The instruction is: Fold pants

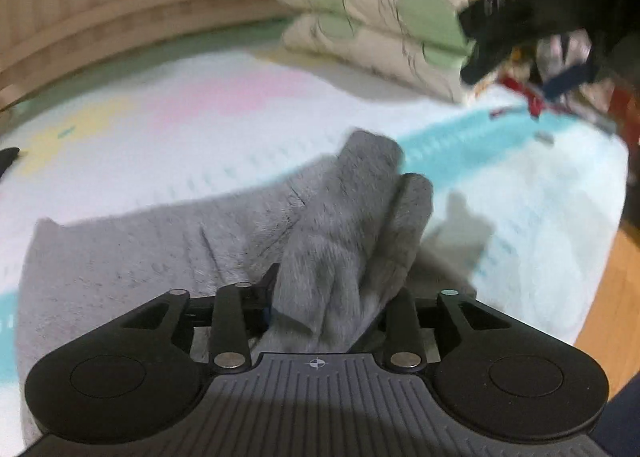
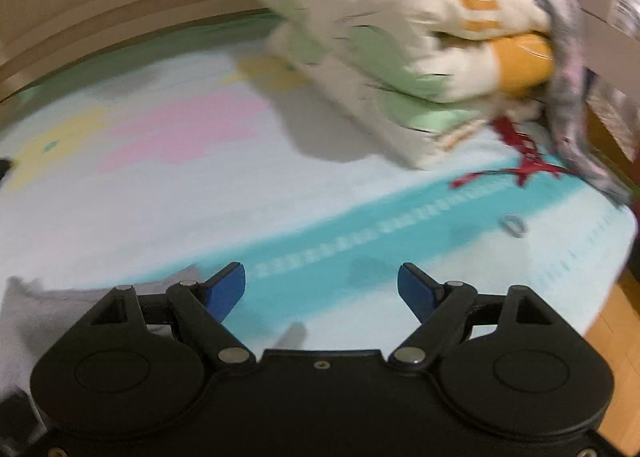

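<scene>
At the far left of the left wrist view the grey pants (image 1: 132,253) lie spread flat on the pastel play mat (image 1: 192,129), reaching from the mat's left edge toward the middle. A bunched fold of that grey cloth rises between the fingers of the left gripper (image 1: 336,293); the jaws stand partly apart with the fabric filling the gap, but whether the pads actually press on it cannot be told. Farther right and far back, a stack of cream and green folded bedding (image 1: 380,21) sits on the mat. The right gripper (image 2: 322,289) shows in its own view with the blue pads (image 2: 226,289) spread wide and empty over the mat's teal stripe (image 2: 400,233). A red string (image 2: 520,165) lies near the bedding at right.
</scene>
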`<state>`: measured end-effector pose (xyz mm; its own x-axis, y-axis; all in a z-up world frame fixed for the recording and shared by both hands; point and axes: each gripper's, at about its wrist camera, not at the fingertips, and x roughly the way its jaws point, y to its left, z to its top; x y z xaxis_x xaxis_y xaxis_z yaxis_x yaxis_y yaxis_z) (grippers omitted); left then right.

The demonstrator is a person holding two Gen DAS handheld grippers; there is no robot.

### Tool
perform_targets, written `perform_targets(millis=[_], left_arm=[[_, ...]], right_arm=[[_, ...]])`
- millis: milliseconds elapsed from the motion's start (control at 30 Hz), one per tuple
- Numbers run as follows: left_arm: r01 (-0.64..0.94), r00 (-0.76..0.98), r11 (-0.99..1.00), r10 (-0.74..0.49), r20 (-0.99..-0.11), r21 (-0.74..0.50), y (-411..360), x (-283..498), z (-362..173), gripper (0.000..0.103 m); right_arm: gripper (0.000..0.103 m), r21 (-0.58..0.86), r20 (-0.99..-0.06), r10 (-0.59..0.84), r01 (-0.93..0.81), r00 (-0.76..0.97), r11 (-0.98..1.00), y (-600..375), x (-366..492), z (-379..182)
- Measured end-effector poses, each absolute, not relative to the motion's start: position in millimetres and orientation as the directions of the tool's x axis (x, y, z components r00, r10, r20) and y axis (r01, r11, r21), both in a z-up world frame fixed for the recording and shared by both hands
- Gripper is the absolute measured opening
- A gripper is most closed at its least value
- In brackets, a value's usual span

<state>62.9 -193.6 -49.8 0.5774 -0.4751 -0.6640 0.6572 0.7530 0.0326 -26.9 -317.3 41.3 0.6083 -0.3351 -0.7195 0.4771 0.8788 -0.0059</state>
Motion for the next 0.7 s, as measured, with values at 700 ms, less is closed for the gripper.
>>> perform_targets(millis=[700], left_arm=[[0.770,0.439,0.612,-0.712,-0.547,-0.180,-110,46,-3,0.050]], right_arm=[[0.085,0.156,-0.754,-0.060,0.267,0.655,0.951,-299,-26,34]])
